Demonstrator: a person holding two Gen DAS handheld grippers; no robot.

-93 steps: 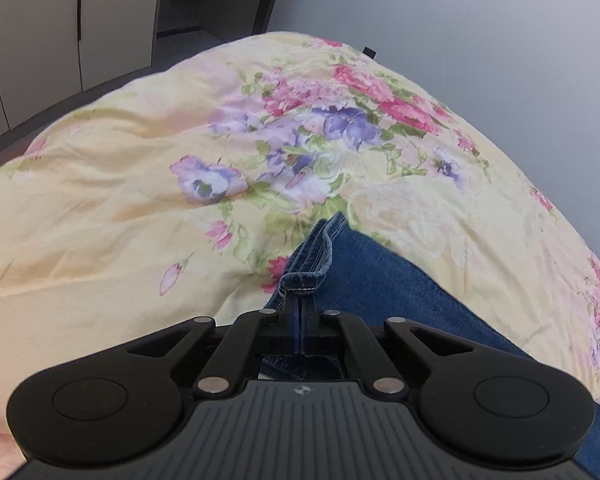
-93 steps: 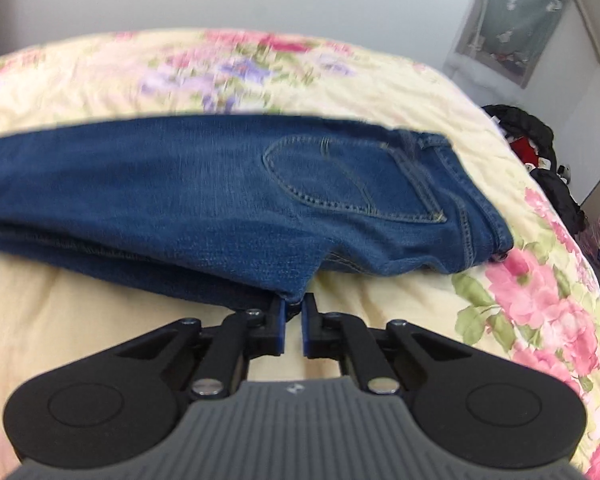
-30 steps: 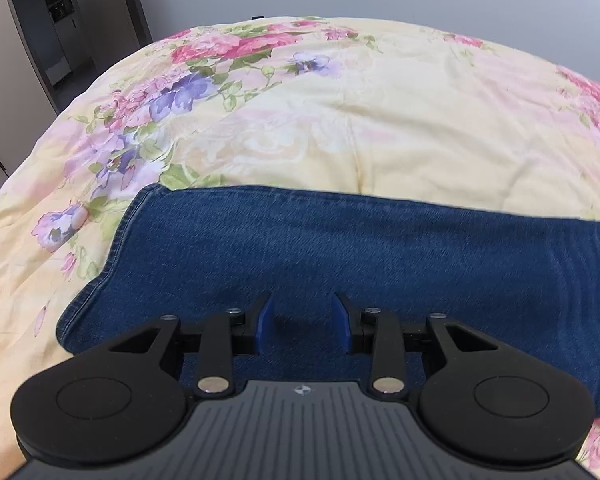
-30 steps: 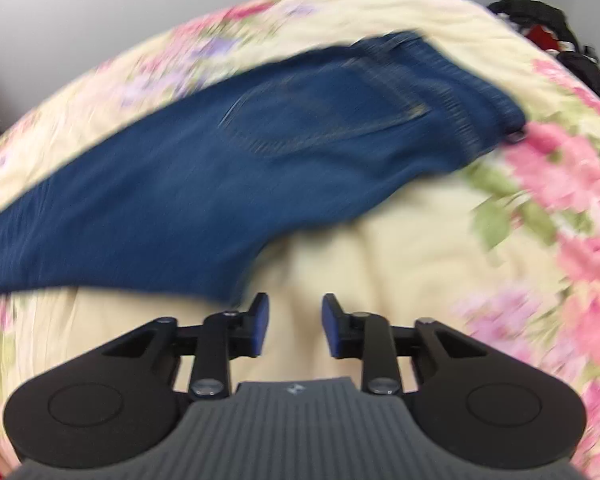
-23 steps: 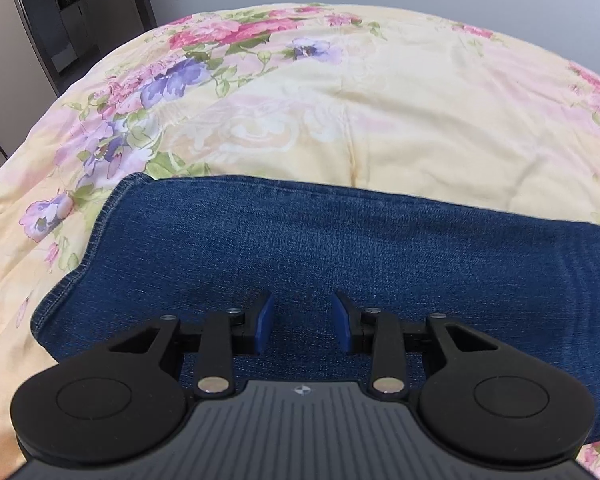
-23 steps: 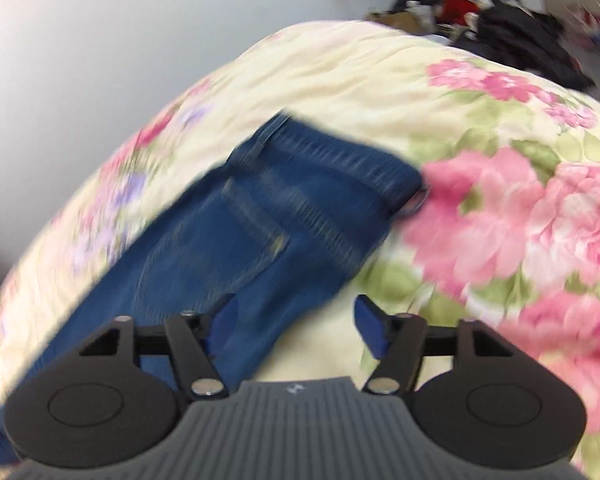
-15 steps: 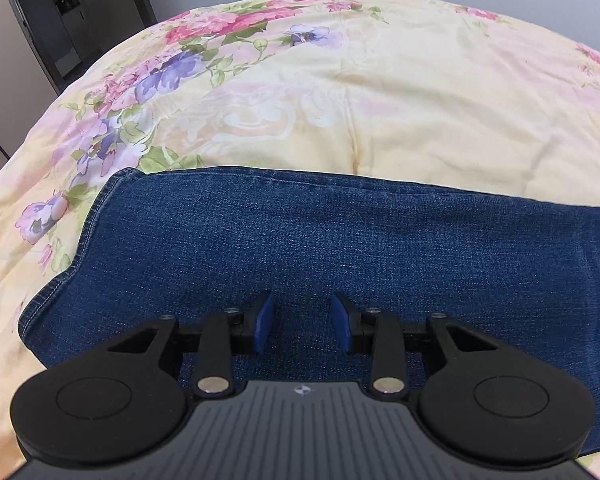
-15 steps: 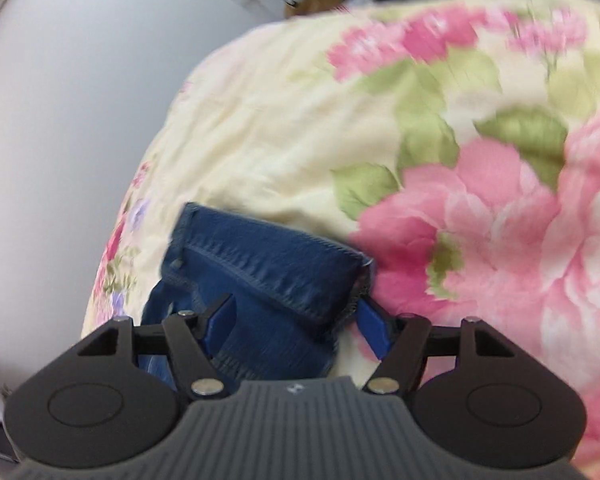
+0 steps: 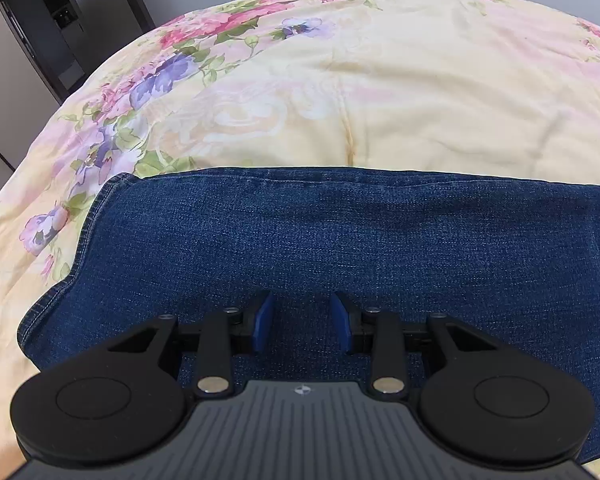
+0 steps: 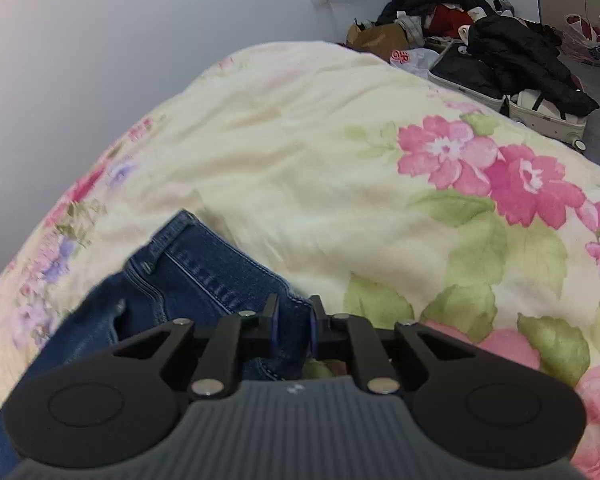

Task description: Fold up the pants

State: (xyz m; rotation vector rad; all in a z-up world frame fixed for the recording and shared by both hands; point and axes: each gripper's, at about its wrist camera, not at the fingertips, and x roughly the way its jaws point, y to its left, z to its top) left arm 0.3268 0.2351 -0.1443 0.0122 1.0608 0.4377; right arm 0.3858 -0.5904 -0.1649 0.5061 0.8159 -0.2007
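Observation:
The blue jeans (image 9: 340, 236) lie flat across a yellow floral quilt (image 9: 380, 92), legs stacked, hem end at the left. My left gripper (image 9: 302, 322) hovers over the leg near the hem, jaws open, holding nothing. In the right wrist view the waistband end of the jeans (image 10: 204, 276) lies on the quilt (image 10: 320, 168). My right gripper (image 10: 293, 326) has narrowed its jaws around the waistband corner, with denim between the pads.
A grey wall runs behind the bed. A dark cabinet (image 9: 60, 20) stands beyond the bed's left corner. Past the right side, open suitcases and piled dark clothes (image 10: 500, 56) cover the floor.
Both grippers let go of the jeans and opened. The left moved over the laid leg. The right swung to the waistband end and has closed in on its corner.

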